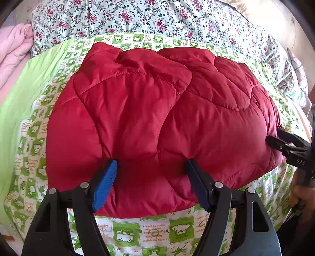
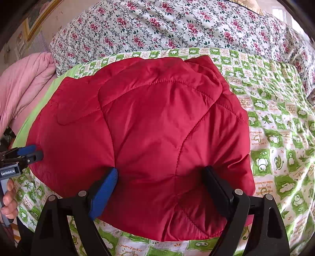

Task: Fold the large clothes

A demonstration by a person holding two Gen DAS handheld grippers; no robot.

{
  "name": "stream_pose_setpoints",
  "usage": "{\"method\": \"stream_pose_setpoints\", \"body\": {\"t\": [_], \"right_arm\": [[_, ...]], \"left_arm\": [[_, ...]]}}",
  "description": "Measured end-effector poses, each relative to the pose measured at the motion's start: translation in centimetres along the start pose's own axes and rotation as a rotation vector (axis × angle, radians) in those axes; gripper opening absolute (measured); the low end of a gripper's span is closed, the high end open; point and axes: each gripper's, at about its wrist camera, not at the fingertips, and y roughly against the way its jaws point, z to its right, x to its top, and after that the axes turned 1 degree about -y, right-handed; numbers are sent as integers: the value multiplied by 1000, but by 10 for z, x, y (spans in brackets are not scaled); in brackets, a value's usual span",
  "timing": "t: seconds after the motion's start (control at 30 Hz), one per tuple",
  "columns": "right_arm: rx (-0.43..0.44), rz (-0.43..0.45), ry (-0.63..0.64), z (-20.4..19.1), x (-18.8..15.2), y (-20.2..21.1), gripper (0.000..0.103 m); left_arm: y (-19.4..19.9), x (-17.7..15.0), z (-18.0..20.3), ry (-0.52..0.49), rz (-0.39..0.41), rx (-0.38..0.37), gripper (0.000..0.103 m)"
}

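Note:
A red quilted puffer jacket (image 1: 149, 110) lies folded into a compact bundle on the green-and-white patterned sheet (image 1: 153, 232); it also shows in the right wrist view (image 2: 157, 128). My left gripper (image 1: 151, 169) is open, its fingers spread wide and pressed against the jacket's near edge. My right gripper (image 2: 159, 175) is also open, its fingers spread against the near right part of the jacket. The right gripper shows at the jacket's right end in the left wrist view (image 1: 279, 139). The left gripper shows at the left edge of the right wrist view (image 2: 29, 153).
A floral quilt (image 1: 157, 17) is bunched along the far side of the bed. A pink padded blanket (image 1: 13, 49) lies at the far left. Plain green bedding (image 1: 23, 88) borders the patterned sheet on the left. A person's hand (image 2: 7, 198) holds the left gripper's handle.

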Motion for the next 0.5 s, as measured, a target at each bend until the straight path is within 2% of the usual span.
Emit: {"method": "stream_pose_setpoints", "body": {"t": [0.3,0.5], "right_arm": [[-7,15,3,0,-4,2,89],[-23,23,6,-3,-3,10,88]], "left_arm": [[16,-4,3,8,6,67,72],[12,-8,0,14,-1,89,72]]}}
